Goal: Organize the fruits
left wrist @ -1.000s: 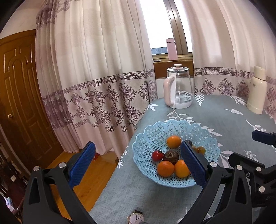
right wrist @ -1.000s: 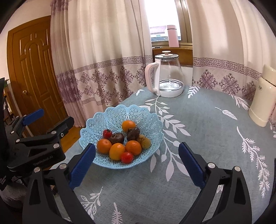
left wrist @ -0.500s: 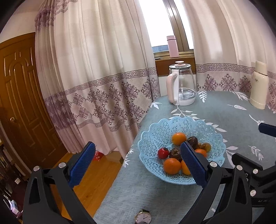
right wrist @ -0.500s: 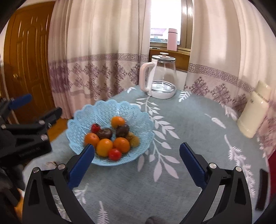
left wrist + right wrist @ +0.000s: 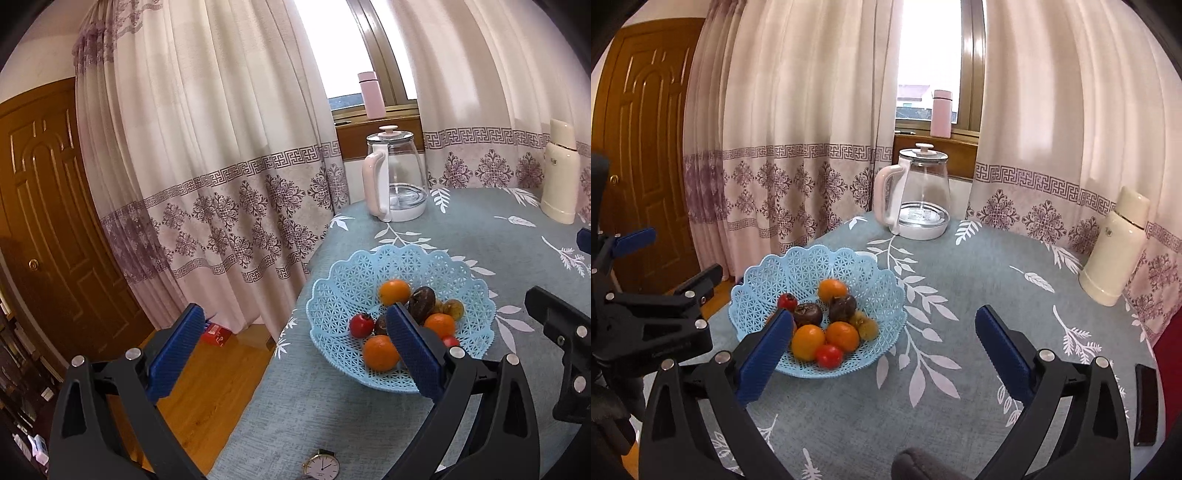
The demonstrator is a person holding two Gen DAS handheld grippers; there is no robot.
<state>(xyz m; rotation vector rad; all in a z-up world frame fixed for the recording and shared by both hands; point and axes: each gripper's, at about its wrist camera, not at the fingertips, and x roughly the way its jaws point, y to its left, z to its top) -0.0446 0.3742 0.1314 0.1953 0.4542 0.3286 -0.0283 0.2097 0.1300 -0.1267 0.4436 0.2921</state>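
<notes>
A light blue lattice basket (image 5: pixel 343 295) (image 5: pixel 768 273) stands near the table's left edge and holds several fruits: oranges (image 5: pixel 394 291) (image 5: pixel 808 341), small red tomatoes (image 5: pixel 361 325) (image 5: pixel 829 356) and dark brown fruits (image 5: pixel 421 298) (image 5: pixel 843 306). My left gripper (image 5: pixel 295 347) is open and empty, held back from the basket's near left side over the table edge. My right gripper (image 5: pixel 882 343) is open and empty, hovering above the cloth to the right of the basket. The left gripper's black body (image 5: pixel 650 325) shows at the left of the right wrist view.
A glass kettle with a pink handle (image 5: pixel 395 181) (image 5: pixel 919 195) stands at the table's far side, a cream thermos (image 5: pixel 559 173) (image 5: pixel 1115 251) at the right. A wristwatch (image 5: pixel 321 467) lies near the front edge. A pink bottle (image 5: pixel 940 112) is on the windowsill. Curtains hang behind.
Both grippers have drawn back and risen, so the basket sits farther away in both views. The right view has swung rightward, showing more of the thermos. Both stay open.
</notes>
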